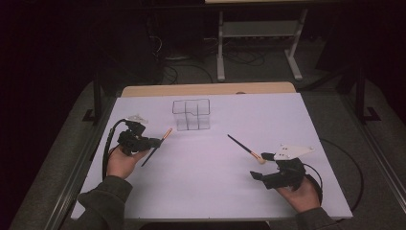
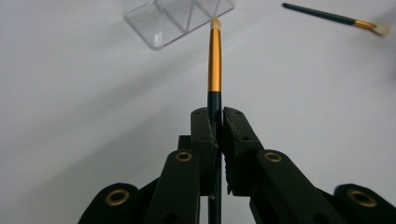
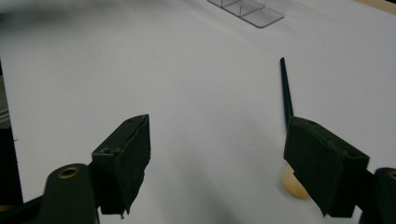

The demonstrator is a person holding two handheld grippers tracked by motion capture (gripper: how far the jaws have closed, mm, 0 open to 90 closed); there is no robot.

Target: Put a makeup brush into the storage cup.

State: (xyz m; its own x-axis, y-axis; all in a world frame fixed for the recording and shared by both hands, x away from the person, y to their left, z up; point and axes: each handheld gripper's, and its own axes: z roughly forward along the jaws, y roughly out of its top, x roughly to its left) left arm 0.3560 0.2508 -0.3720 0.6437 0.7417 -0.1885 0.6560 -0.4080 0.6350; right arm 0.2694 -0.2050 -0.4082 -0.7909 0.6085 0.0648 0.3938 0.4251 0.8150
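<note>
Brush one (image 2: 215, 60): thin dark handle, gold collar, pale tip. Left gripper (image 1: 154, 142) is clamped on the handle just below the collar; the collar and tip stick out straight ahead of the jaws, the rest of the handle trails back under them. In the high view this brush (image 1: 157, 146) hangs off the front of the gripper, tip pointing toward the clear divided box (image 1: 191, 114), which sits ahead and a little right of the tip, apart from it.

Handling, judged: very light, stiff, slim and smooth, so likely to pivot or slip between the pads if bumped. Grip near the collar gives good control of the tip.

Brush two (image 1: 246, 149) lies flat on the white table (image 1: 201, 191), just ahead of the right gripper (image 1: 264, 166). Its jaws stand wide apart, holding nothing. In the right gripper view the pale tip (image 3: 292, 184) shows beside the right-hand jaw and the handle (image 3: 286, 88) runs away forward. Best taken mid-handle.
</note>
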